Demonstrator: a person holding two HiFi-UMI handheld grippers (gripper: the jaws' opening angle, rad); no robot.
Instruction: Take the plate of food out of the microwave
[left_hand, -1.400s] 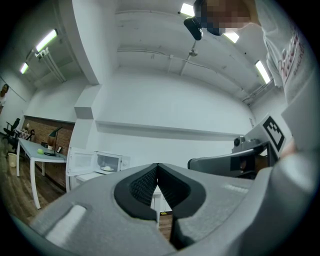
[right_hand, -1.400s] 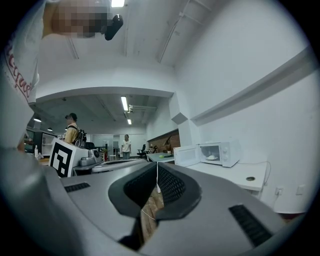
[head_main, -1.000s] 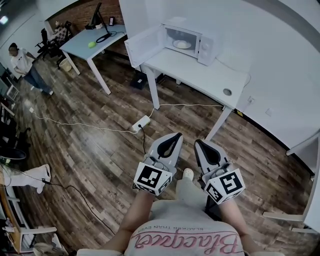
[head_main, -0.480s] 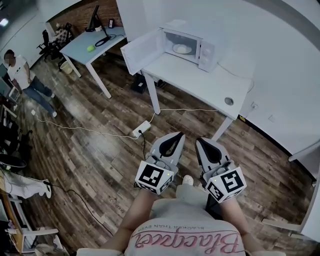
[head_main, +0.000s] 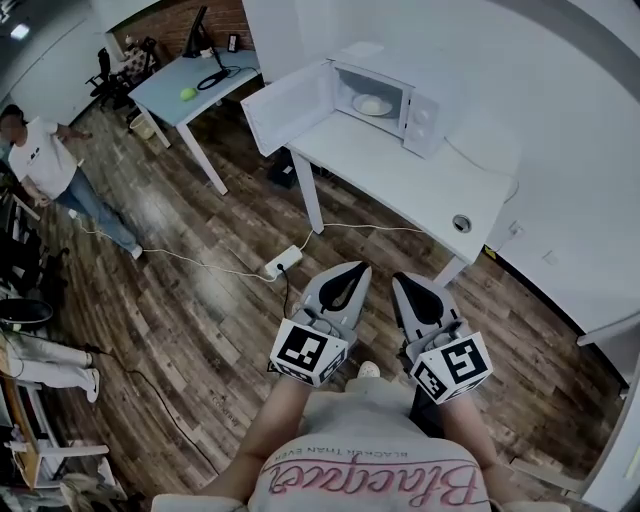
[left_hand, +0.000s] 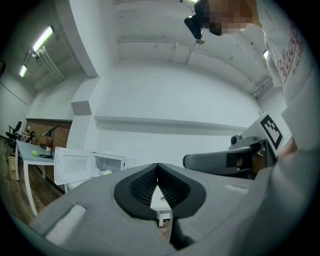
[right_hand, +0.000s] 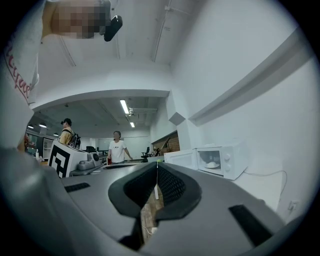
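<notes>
- i hold the left hand-held gripper (head_main: 352, 268) and the right hand-held gripper (head_main: 398, 279) closed and empty, side by side above the floor.
- the plate of food (head_main: 374, 104) sits inside the open microwave (head_main: 425, 115) at the tabletop's (head_main: 400, 170) far corner.
- it lies well ahead; i judge neither gripper clearly nearer.

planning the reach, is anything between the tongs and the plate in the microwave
Nothing visible does: the microwave door stands open at left, the plate of food exposed inside, ahead of the left tongs and right tongs.
</notes>
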